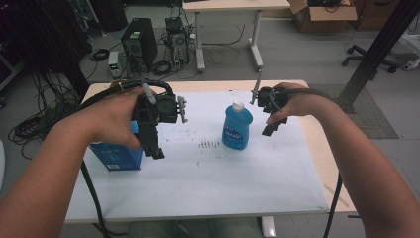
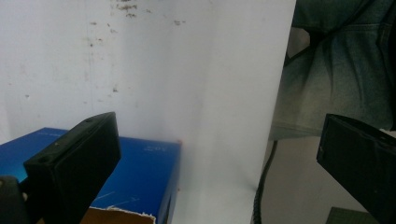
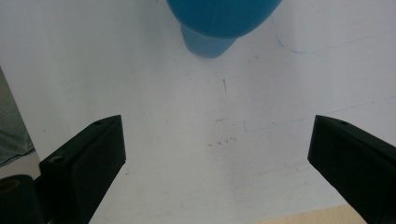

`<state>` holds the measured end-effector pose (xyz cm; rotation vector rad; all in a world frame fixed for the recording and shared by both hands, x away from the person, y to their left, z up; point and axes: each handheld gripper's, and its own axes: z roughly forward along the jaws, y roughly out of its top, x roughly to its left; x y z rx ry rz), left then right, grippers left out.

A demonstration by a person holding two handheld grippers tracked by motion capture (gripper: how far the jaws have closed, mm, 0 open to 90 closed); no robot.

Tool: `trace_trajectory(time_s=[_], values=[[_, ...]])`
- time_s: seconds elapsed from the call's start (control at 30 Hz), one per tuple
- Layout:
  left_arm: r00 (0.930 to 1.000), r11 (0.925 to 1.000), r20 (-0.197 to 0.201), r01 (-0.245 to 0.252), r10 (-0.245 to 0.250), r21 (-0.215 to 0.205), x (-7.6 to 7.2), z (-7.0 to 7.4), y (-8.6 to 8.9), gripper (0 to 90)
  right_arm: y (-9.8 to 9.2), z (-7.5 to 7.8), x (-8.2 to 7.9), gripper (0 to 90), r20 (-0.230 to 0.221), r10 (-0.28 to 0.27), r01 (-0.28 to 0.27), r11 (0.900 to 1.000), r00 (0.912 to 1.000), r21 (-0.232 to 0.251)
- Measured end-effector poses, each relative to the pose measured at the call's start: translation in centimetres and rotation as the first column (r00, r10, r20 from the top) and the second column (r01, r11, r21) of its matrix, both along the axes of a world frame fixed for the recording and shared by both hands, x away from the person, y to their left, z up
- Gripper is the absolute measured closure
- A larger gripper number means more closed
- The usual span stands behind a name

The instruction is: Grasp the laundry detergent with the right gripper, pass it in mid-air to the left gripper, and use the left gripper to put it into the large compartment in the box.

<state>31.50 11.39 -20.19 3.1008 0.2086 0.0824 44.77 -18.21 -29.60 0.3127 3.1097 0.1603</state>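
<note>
A blue bottle with a white cap stands upright near the middle of the white mat. At the mat's left edge lies a blue box, partly hidden by my left hand. My left gripper hovers over the box's right end, pointing down. In the left gripper view its jaws stand wide apart, so the left gripper is open and empty, with the blue box below. My right gripper hangs just right of the bottle. It is open too, with the blue bottle ahead and bare mat between the jaws.
The mat covers most of a wooden table. Small dark marks dot the mat left of the bottle. Behind the table, computer towers and cables sit on the floor, with another table beyond. A black post slants at the right.
</note>
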Motion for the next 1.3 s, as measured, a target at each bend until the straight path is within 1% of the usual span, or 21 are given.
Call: trace_trajectory(time_s=[0.1, 0.13, 0.23, 0.33, 0.4, 0.43, 0.53, 0.57, 0.67, 0.73, 0.77, 1.0, 1.2, 1.27, 1.3], values=[[1.0, 1.0, 0.0, 0.0, 0.0, -0.001, 0.1, -0.1, -0.1, 0.2, -0.1, 0.1, 0.1, 4.4, 0.005, 0.001, -0.001, 1.0, 1.0, 0.002], [1.0, 1.0, -0.002, 0.004, -0.004, 0.004, 0.1, -0.1, -0.2, 0.2, -0.2, 0.1, 0.0, 4.4, 0.004, -0.006, 0.006, 1.0, 1.0, 0.006], [1.0, 0.9999, 0.0, 0.005, -0.005, 0.014, 0.0, -0.2, -0.3, 0.2, -0.3, 0.3, -0.2, 4.4, 0.014, -0.004, 0.004, 1.0, 0.9999, 0.015], [1.0, 0.9999, -0.001, 0.004, -0.004, 0.009, -0.1, -0.2, -0.3, 0.2, -0.4, 0.3, -0.4, 4.6, 0.013, -0.01, 0.01, 0.999, 0.9999, 0.033], [1.0, 1.0, 0.003, 0.004, -0.004, 0.005, -0.2, -0.2, -0.3, 0.2, -0.5, 0.3, -0.4, 4.5, 0.013, -0.011, 0.011, 1.0, 0.9999, 0.029], [1.0, 1.0, 0.0, 0.005, -0.005, 0.008, -0.2, -0.1, -0.3, 0.2, -0.5, 0.2, -0.4, 4.5, 0.017, -0.015, 0.015, 0.999, 0.9997, 0.039], [1.0, 0.9999, 0.002, 0.006, -0.006, 0.012, -0.3, -0.1, -0.3, 0.2, -0.7, 0.2, -0.3, 4.5, 0.013, -0.018, 0.017, 0.999, 0.9998, 0.035], [1.0, 0.9999, 0.002, 0.006, -0.006, 0.01, -0.4, 0.0, -0.4, 0.2, -0.7, 0.2, -0.3, 4.5, 0.019, -0.017, 0.016, 0.999, 0.9997, 0.039], [1.0, 0.9999, 0.002, 0.007, -0.007, 0.008, -0.5, -0.1, -0.4, 0.2, -0.8, 0.2, -0.2, 4.6, 0.018, -0.018, 0.018, 0.999, 0.9997, 0.038], [1.0, 0.9999, 0.001, 0.007, -0.007, 0.012, -0.5, -0.2, -0.4, 0.2, -0.8, 0.1, -0.2, 4.6, 0.018, -0.02, 0.019, 0.999, 0.9996, 0.046], [1.0, 0.9999, 0.001, 0.007, -0.007, 0.011, -0.6, -0.2, -0.4, 0.2, -0.8, 0.2, -0.3, 4.6, 0.017, -0.019, 0.019, 0.999, 0.9997, 0.043], [1.0, 0.9999, -0.005, 0.004, -0.004, 0.011, -0.8, -0.7, -0.3, 0.2, -0.8, -0.3, -0.4, 4.6, 0.031, -0.006, 0.004, 0.998, 0.9995, 0.062], [1.0, 0.9999, -0.005, 0.006, -0.006, 0.011, -1.0, -0.7, -0.2, 0.2, -1.1, -0.9, -0.6, 4.7, 0.037, -0.017, 0.013, 0.995, 0.9992, 0.094], [1.0, 0.9999, -0.004, 0.007, -0.007, 0.01, -1.1, -0.8, -0.2, 0.2, -1.2, -1.1, -0.7, 4.6, 0.037, -0.017, 0.013, 0.994, 0.9992, 0.111], [1.0, 0.9999, -0.003, 0.008, -0.008, 0.01, -1.1, -0.8, -0.2, 0.2, -1.3, -1.2, -0.7, 4.7, 0.038, -0.016, 0.011, 0.992, 0.9992, 0.127]])
